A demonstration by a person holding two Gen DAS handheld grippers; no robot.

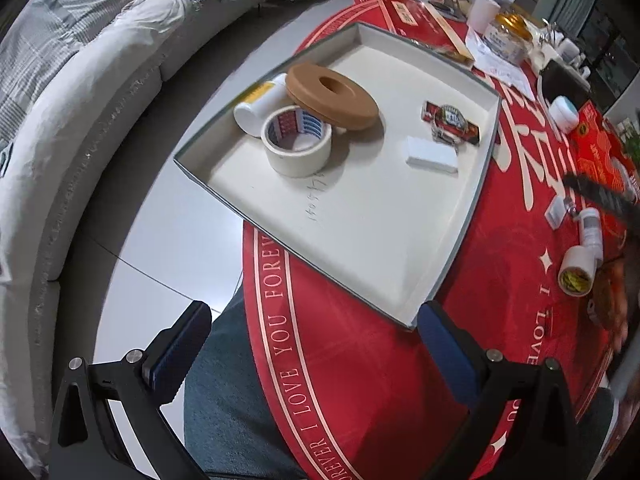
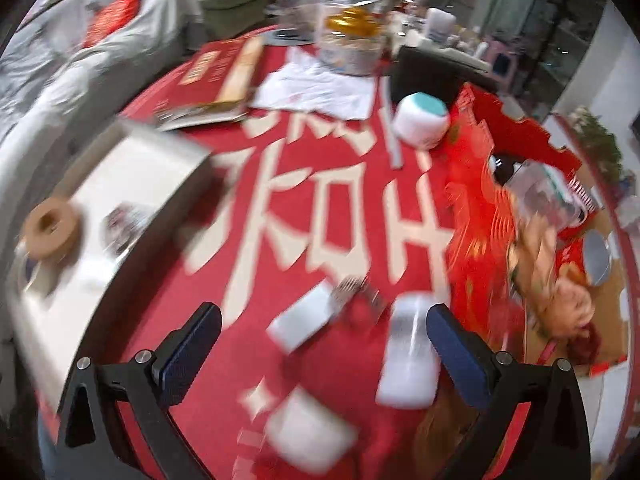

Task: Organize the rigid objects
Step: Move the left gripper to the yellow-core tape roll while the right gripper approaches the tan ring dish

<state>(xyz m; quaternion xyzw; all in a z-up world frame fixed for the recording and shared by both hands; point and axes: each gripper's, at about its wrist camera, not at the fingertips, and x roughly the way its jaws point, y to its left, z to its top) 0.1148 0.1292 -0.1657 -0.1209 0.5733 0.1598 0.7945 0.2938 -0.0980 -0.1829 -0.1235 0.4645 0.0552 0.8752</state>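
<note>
While both tongs gape empty, the tray holds tape, a brown ring and bottle.

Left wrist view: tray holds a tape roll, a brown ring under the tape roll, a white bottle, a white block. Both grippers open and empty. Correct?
One error: the brown ring lies on top, tilted across the tape roll and the white bottle, as the left wrist view shows. The rest holds: the white block lies in the tray; left gripper and right gripper are open and empty.
</note>
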